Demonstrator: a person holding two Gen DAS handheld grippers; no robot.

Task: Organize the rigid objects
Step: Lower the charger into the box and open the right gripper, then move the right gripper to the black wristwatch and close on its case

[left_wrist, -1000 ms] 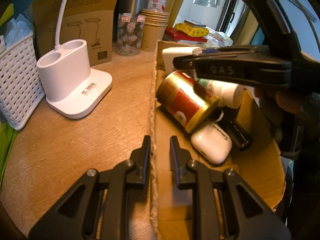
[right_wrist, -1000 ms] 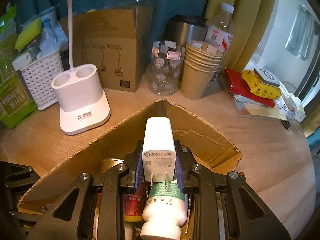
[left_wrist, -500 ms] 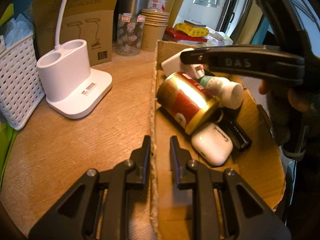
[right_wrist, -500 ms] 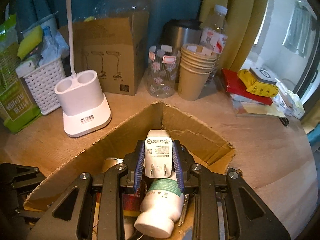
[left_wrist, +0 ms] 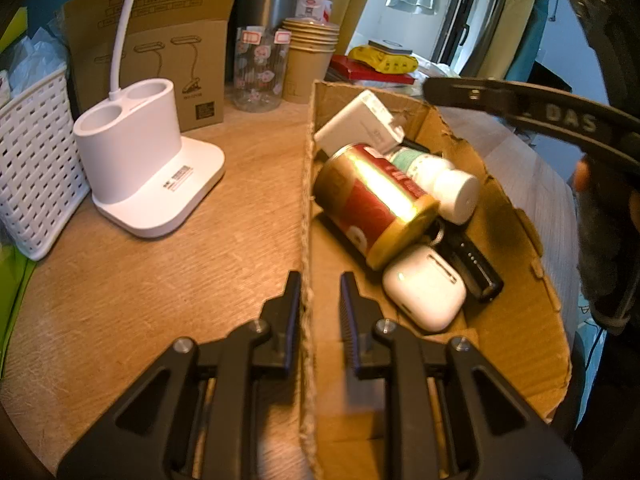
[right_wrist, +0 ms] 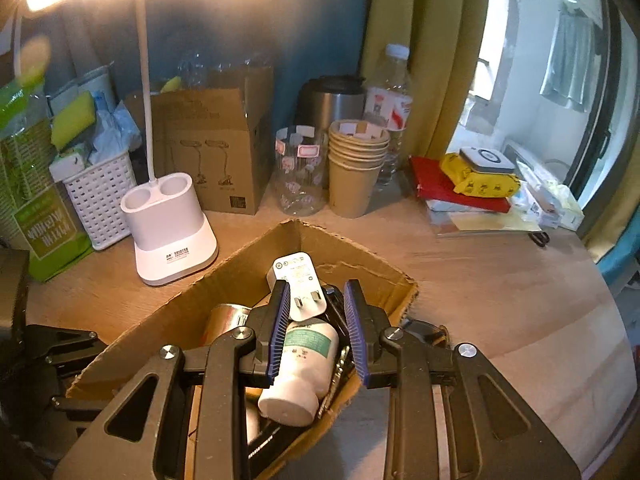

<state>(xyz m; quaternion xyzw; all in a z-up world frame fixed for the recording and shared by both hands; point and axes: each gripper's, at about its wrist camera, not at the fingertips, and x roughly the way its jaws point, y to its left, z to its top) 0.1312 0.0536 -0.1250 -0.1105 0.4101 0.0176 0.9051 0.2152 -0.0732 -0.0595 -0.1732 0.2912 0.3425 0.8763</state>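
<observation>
Clamped on the near wall of the cardboard box (left_wrist: 308,208), the left gripper (left_wrist: 318,300) has one pad outside and one inside, at lower centre of the left wrist view. Inside the box, right of centre, lie a white wall charger (left_wrist: 360,124) at the far end, a gold-and-red tin can (left_wrist: 372,196) on its side, a white pill bottle (left_wrist: 440,178), a white earbud case (left_wrist: 424,286) and a dark, slim object I cannot identify. All look stiff and light; the can and the case are smooth and would likely slip, so flat sides are the better hold.

From the right wrist view, the right gripper (right_wrist: 316,322) hangs above the box (right_wrist: 248,272) at lower centre, its blue pads parted and gripping nothing. Between and beyond them the charger (right_wrist: 294,276) rests prongs-up against the pill bottle (right_wrist: 300,364). Its flat, hard faces suit a squeeze across the body, clear of the prongs.
</observation>
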